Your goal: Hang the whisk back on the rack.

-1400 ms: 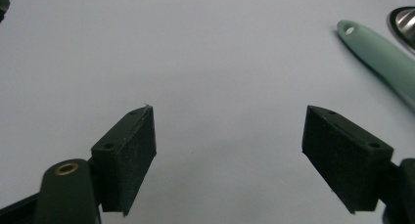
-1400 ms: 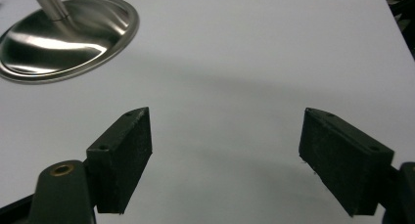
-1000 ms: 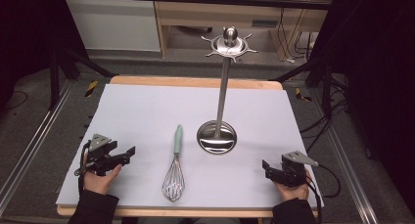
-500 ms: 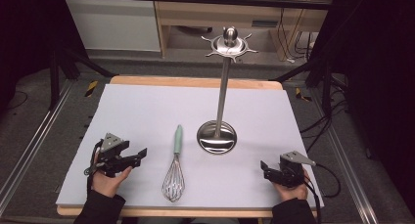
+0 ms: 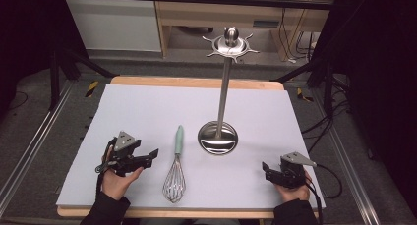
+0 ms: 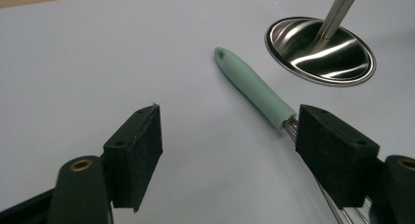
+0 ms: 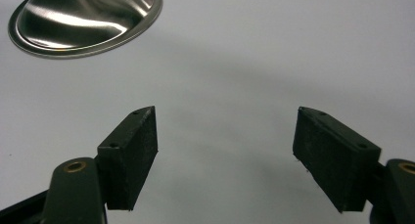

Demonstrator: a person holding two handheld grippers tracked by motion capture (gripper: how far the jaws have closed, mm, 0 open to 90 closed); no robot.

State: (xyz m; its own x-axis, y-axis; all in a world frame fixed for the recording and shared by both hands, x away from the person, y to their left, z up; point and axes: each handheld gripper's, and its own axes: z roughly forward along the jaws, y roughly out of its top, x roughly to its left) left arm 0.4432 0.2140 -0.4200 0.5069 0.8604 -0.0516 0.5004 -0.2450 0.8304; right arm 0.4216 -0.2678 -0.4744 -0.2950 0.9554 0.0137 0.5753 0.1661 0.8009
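A whisk lay flat on the pale tabletop, its mint-green handle pointing away from the person and its wire loops toward the near edge. Just to its right stood a tall steel utensil stand, upright, with a round polished base and a ring of hooks at the top; base and whisk handle were near each other but apart. The left gripper was held low just beside the whisk on its left, with jaws spread wide and nothing between them. In the left gripper view the handle ran diagonally ahead of the left gripper, its wire end slipping behind the right-hand jaw, and the stand's base gleamed farther off; whether that jaw touched the wires could not be told. The right gripper sat near the front right corner of the tabletop, well apart from the whisk, its jaws likewise spread wide and empty. In the right gripper view, bare tabletop lay between the jaws of the right gripper, and the edge of the base showed at the upper left.
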